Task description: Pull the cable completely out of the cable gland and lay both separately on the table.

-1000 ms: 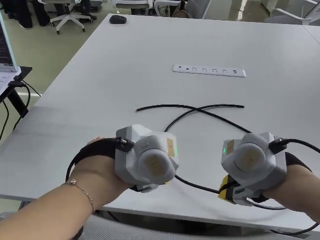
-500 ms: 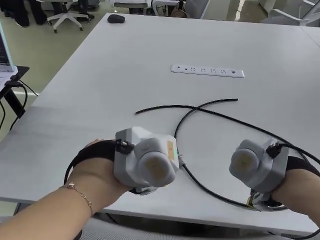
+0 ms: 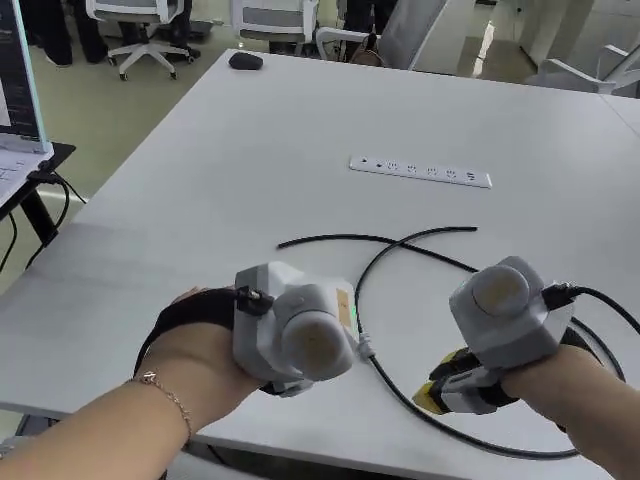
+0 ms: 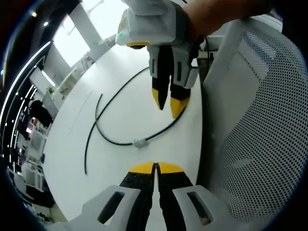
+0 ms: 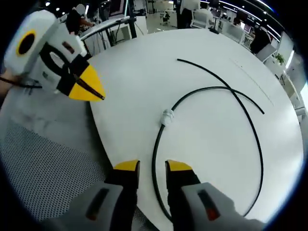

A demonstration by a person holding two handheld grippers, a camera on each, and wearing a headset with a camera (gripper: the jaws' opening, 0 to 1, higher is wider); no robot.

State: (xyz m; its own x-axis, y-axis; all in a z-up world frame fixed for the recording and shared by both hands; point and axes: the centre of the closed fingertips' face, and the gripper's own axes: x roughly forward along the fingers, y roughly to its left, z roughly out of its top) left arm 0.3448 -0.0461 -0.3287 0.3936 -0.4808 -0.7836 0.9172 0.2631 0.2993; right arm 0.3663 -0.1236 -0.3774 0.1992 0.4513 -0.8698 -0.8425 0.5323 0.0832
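Note:
A long black cable [image 3: 400, 243] lies in a loose loop on the white table [image 3: 200, 200]. A small white cable gland [image 3: 365, 347] sits on the cable between my two grippers, also visible as the gland [image 5: 167, 115] and the gland [image 4: 139, 142]. My left gripper [image 4: 155, 167] is shut and empty, and hovers left of the gland near the table's front edge. My right gripper [image 5: 152, 166] is open with a narrow gap. It is just above the cable [image 5: 155, 144], which runs between its yellow tips. In the head view the right gripper [image 3: 428, 398] points left.
A white power strip [image 3: 420, 170] lies farther back on the table and a dark mouse [image 3: 245, 61] at the far edge. A laptop [image 3: 15, 110] stands off to the left. Office chairs [image 3: 130, 12] stand beyond. A mesh chair [image 4: 255, 120] is right at the table's front edge.
My right gripper swung out to the right, then came back and tilted, so its yellow tips now point left over the cable. The left gripper barely moved. The head camera shifted.

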